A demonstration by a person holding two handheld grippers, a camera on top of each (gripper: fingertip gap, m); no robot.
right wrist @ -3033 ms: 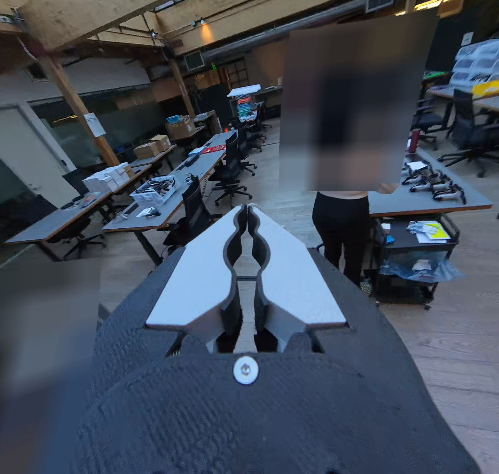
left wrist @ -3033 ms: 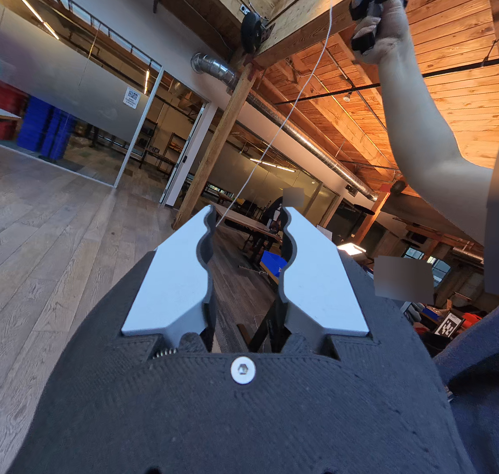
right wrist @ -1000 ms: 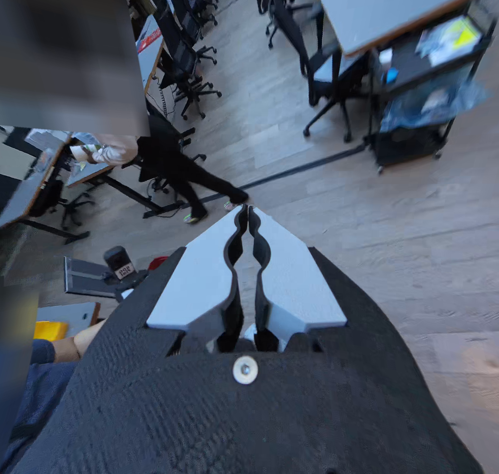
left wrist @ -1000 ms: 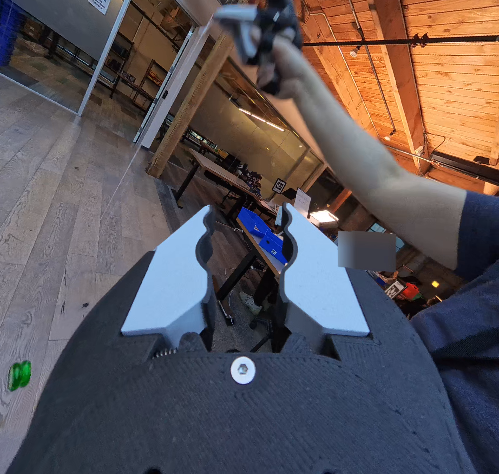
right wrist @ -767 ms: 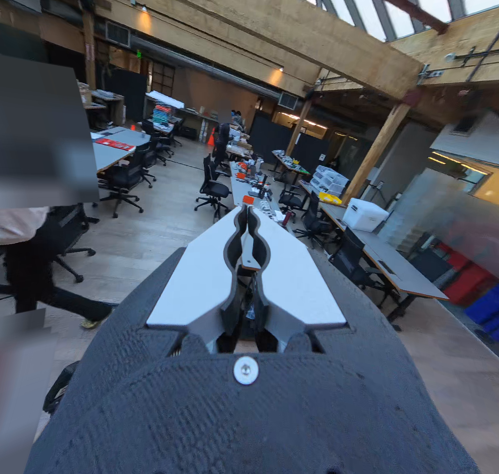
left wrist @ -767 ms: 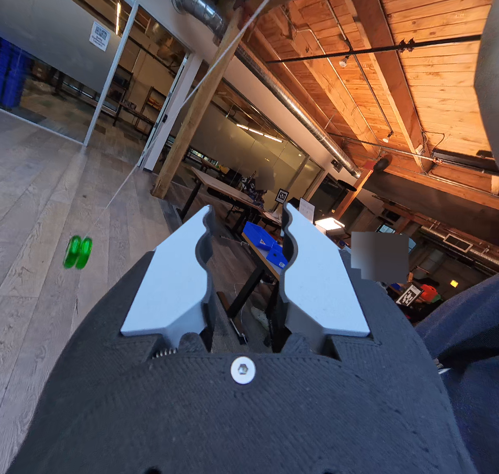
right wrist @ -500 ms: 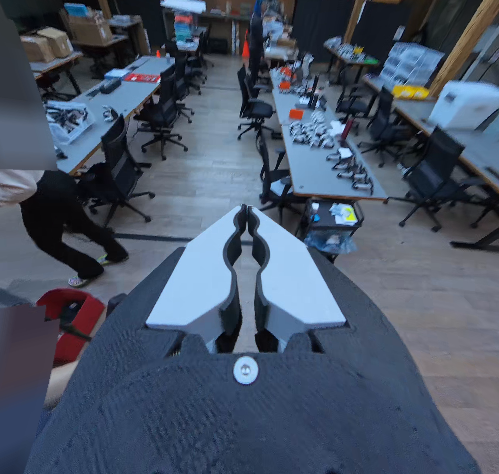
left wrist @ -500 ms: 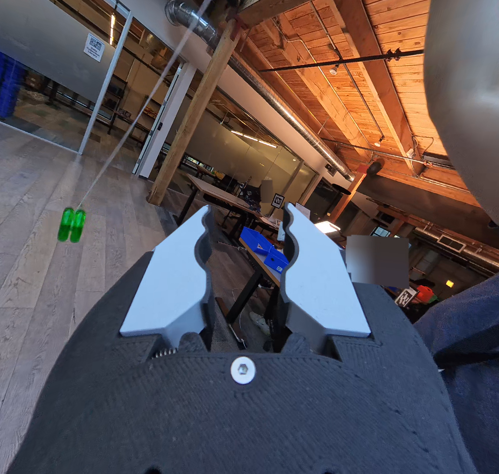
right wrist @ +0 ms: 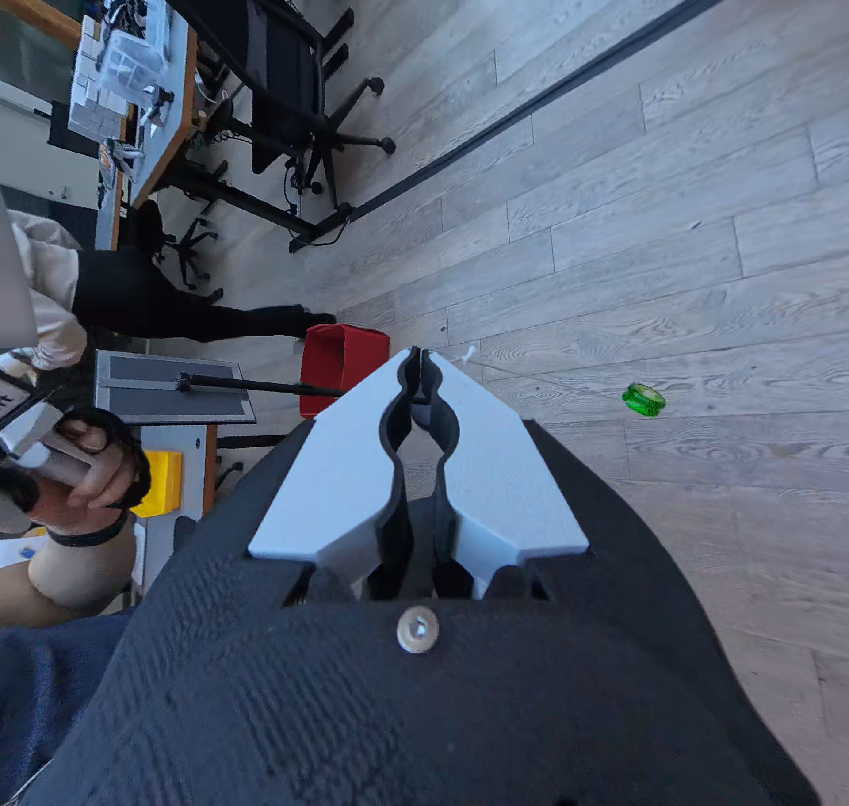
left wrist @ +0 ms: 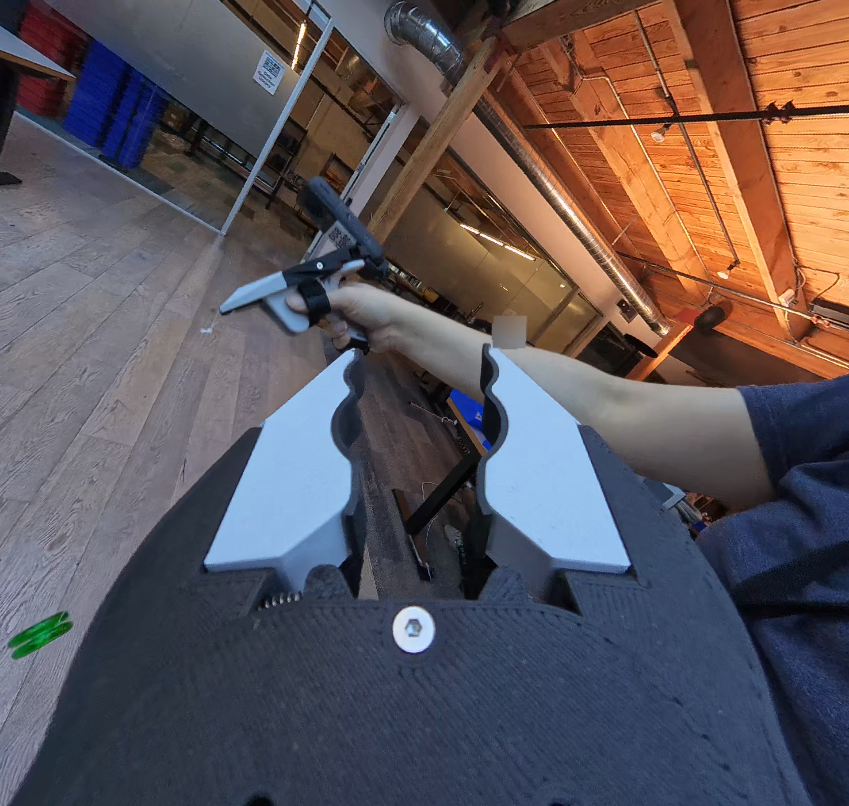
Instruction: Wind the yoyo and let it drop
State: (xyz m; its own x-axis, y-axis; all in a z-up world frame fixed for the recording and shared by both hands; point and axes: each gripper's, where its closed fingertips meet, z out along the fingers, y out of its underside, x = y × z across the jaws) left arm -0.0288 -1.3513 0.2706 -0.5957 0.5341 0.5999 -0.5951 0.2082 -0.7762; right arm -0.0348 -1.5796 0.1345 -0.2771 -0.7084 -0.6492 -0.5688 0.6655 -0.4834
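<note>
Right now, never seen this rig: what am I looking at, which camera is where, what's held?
There is no robot. A person holds a two-finger tool in each hand, and a camera on each looks along its fingers. The left wrist view shows the left tool, open and empty, and farther off the right hand with its tool. The right wrist view shows the right tool shut on a thin white string. The string leads toward the green yoyo over the wood floor. Whether it touches, I cannot tell.

Green yoyo [right wrist: 643,399], red bin [right wrist: 343,368]
</note>
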